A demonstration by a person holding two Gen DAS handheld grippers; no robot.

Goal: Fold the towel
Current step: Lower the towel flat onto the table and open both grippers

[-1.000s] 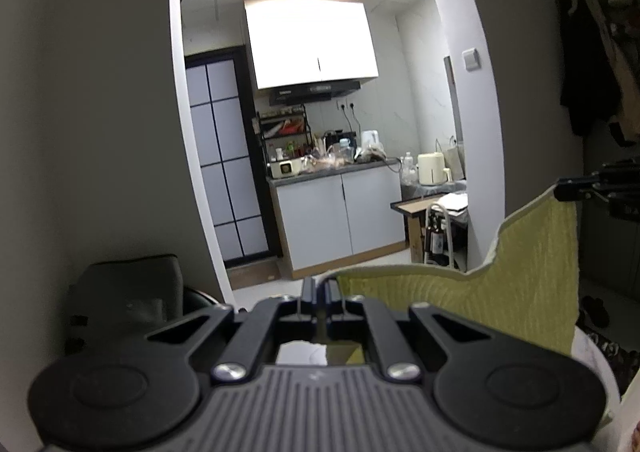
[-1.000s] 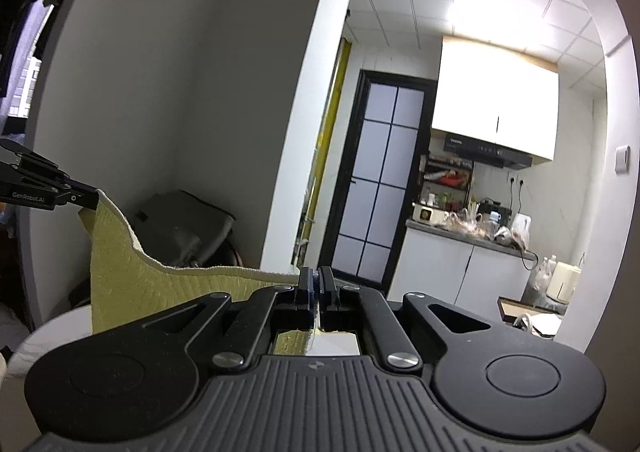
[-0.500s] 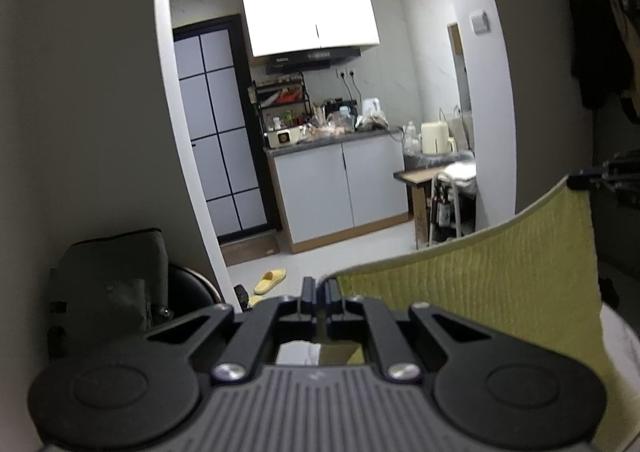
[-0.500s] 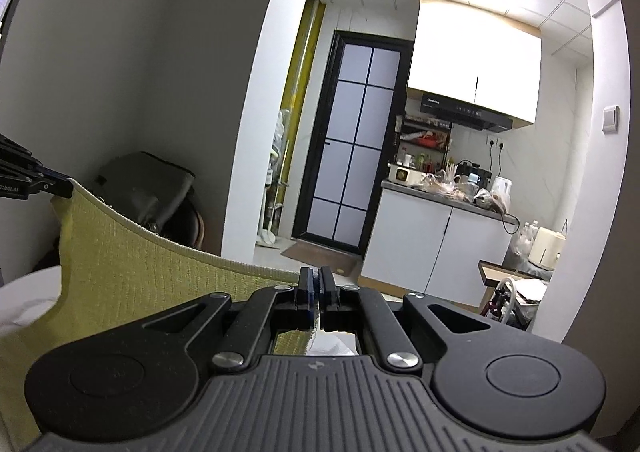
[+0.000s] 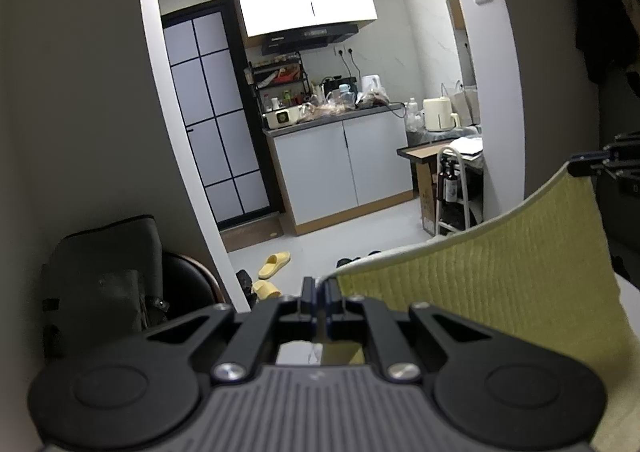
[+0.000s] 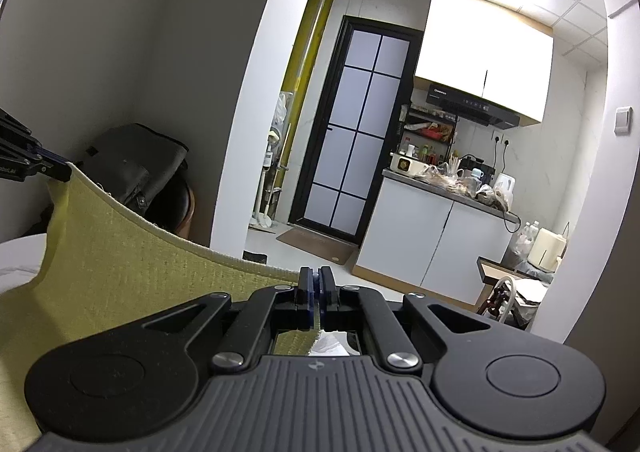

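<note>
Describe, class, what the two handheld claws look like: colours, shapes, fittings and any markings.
Both match. The left claw and right claw have matte black bodies, a grey ribbed top plate, round black side discs, silver screws and angular black linkage arms with triangular cut-outs. The slim fingers carry blue pads. White lettering marks the left claw's side, too cropped to read. No cables or sleeves are visible.

so there's a white round desk peeking out at the far left under the towel, which drapes down onto it; same white desk shows at the right edge in the left view; pale floor beyond has yellow slippers on it
</note>
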